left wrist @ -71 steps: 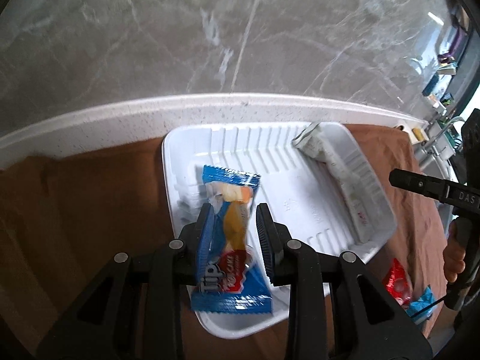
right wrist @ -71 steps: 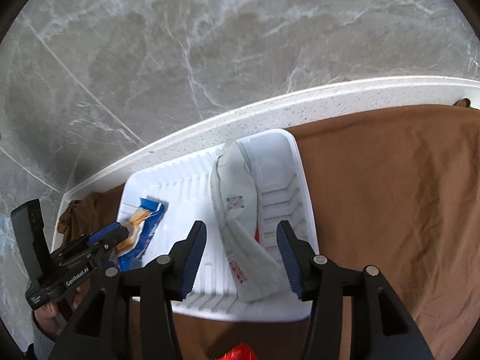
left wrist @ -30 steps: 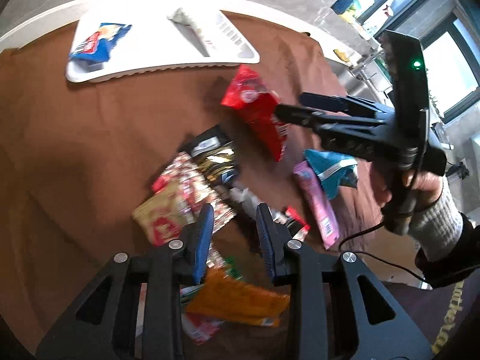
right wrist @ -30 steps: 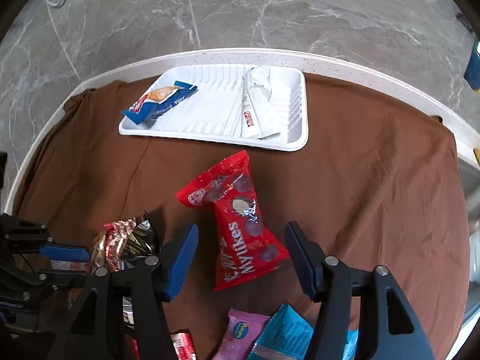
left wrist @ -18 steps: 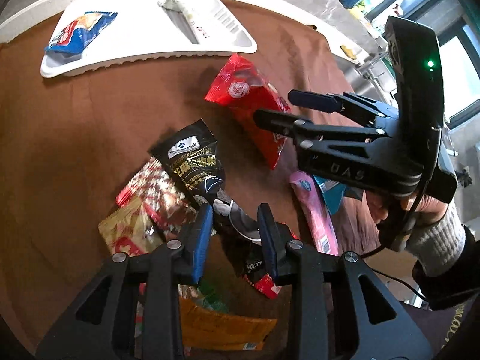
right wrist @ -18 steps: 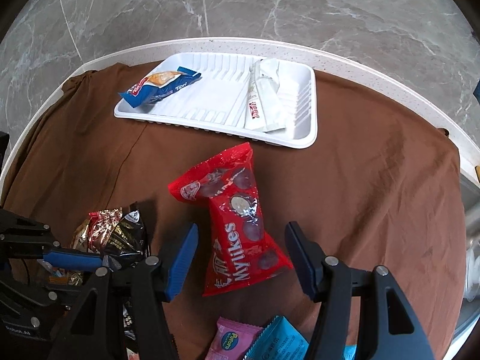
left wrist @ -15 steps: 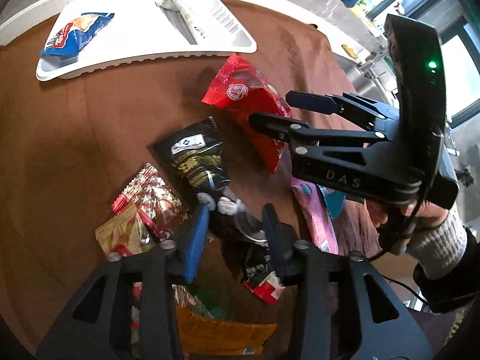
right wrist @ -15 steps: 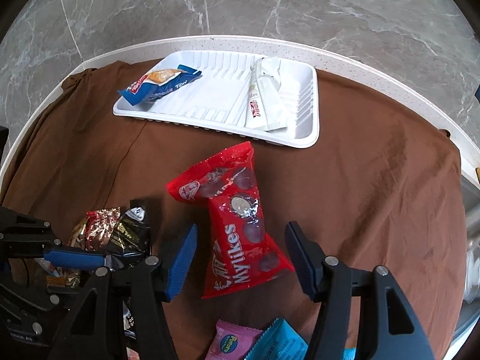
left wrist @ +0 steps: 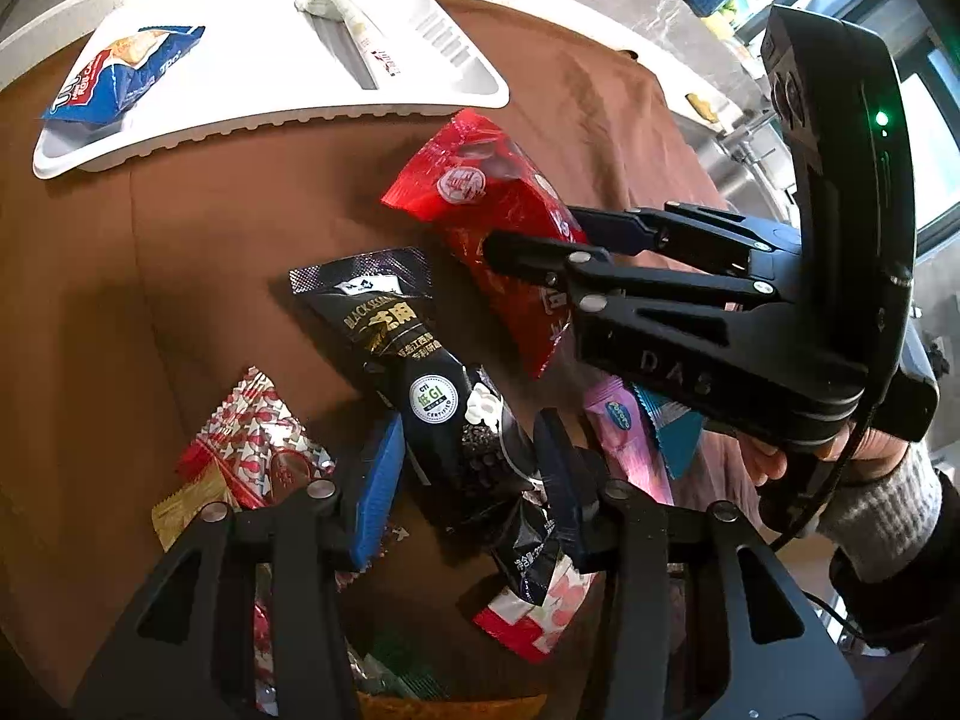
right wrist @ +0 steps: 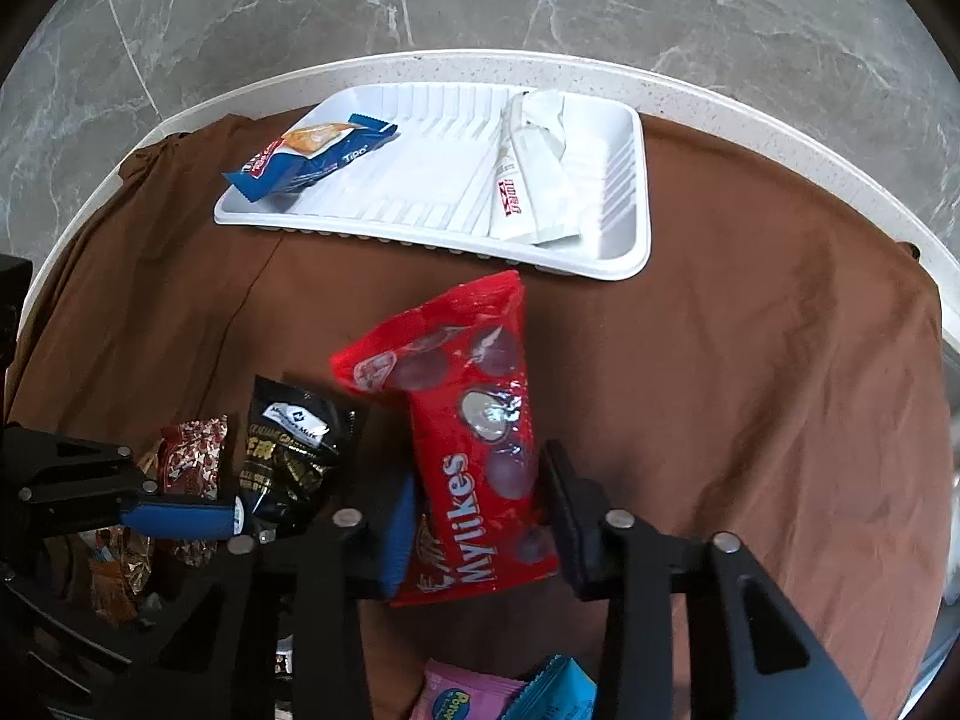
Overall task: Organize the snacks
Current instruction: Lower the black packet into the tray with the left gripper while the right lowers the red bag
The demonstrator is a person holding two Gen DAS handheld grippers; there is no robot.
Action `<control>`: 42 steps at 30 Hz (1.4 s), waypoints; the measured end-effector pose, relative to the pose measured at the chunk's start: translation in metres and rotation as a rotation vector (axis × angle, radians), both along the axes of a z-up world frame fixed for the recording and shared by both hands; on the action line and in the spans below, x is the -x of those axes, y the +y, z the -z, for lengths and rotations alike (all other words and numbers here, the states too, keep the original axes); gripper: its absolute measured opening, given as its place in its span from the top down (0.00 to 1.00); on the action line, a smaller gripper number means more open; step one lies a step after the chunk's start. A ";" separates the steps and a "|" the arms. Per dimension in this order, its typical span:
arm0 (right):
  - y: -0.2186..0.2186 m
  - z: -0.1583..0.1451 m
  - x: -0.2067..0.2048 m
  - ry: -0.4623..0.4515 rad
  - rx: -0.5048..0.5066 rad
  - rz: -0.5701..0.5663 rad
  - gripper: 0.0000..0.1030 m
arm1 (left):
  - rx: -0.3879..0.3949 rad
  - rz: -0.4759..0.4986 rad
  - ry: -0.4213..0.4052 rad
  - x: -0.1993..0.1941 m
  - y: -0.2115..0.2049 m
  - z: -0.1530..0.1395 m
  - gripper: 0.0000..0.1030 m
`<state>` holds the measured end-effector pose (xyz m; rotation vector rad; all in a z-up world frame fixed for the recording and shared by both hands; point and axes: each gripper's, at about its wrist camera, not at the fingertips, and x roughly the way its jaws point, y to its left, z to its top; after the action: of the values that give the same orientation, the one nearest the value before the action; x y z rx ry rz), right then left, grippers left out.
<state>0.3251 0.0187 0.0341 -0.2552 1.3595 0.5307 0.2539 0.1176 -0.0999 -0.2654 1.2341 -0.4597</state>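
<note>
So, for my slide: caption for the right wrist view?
Right gripper closing around a red Mylikes bag on brown cloth, white tray beyond.

hand-held gripper (left wrist: 600,249): black frame, blue pads, silver screws, "das" lettering | green led | sleeve (left wrist: 882,504): grey knit cuff

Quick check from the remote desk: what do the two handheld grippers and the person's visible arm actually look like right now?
Both are black plastic frames with silver rivets and blue finger pads. The left gripper fills its own view's bottom. The right gripper carries pale "DAS" lettering, a tall black housing with a green light and a thin black cable. Its hand wears a grey knit cuff under a dark sleeve.
</note>
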 end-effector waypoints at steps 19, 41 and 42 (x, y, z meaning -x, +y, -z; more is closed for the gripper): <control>-0.037 -0.032 -0.024 0.123 -0.290 0.243 0.72 | 0.068 -0.008 -0.077 0.015 0.033 -0.032 0.73; -0.029 -0.042 -0.077 0.109 -0.363 0.314 0.72 | -0.012 -0.076 -0.200 -0.066 0.084 -0.078 0.73; -0.028 -0.041 -0.083 0.108 -0.365 0.320 0.72 | -0.016 -0.077 -0.204 -0.071 0.085 -0.079 0.73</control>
<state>0.4079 -0.0096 0.0753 0.2882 1.3475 0.5164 0.3251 0.2026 -0.0206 -0.2457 1.0243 -0.4000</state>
